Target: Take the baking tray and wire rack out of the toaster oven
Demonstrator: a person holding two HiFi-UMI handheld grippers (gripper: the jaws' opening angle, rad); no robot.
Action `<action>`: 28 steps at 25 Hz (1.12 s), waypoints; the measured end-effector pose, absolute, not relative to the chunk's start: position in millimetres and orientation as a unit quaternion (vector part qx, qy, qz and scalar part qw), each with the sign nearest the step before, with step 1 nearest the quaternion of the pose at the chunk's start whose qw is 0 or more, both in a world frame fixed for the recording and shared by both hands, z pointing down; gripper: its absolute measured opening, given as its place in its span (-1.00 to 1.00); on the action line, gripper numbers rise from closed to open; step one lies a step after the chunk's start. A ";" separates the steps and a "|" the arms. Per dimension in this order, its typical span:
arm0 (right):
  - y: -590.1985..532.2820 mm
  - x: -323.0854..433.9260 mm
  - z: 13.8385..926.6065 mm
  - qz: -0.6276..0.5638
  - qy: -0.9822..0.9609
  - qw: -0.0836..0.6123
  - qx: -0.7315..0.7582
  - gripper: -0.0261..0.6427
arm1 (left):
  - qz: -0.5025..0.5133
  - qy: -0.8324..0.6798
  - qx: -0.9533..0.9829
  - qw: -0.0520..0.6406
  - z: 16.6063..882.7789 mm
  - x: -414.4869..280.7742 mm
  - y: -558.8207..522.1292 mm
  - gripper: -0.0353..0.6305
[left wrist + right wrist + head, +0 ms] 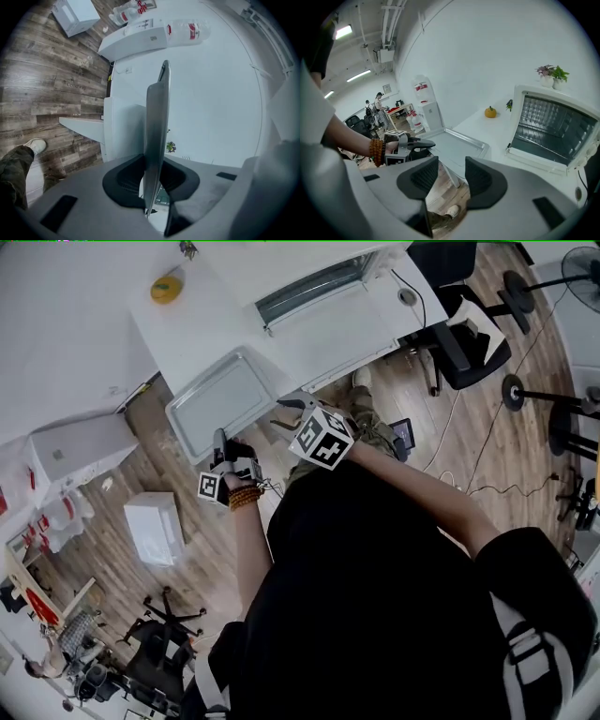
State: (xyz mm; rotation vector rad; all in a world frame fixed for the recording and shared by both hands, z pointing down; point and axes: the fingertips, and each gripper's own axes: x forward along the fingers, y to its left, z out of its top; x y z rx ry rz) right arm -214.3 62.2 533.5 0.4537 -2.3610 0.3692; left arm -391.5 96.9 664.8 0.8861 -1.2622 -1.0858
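In the head view the tray [220,399] sits over the table [187,324] corner, its near end past the edge. The left gripper [223,448] is on that rim, and the right gripper [292,407] hangs beside it, off the table. The left gripper view shows its jaws clamped on the tray, seen edge-on. In the right gripper view the jaws stand apart and empty above the floor [446,193], and the rack [553,132] sits in the open oven [543,112].
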 end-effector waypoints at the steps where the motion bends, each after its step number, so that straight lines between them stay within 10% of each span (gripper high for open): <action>1: 62.9 -213.6 534.8 0.144 -0.909 0.349 0.176 -0.36 | -0.465 -0.541 0.379 0.590 666.6 -391.5 95.5 -0.67; 28: 69.9 -197.3 551.4 0.178 -0.900 0.346 0.196 -0.37 | -0.141 -0.525 0.480 0.689 712.4 -321.9 98.7 -0.08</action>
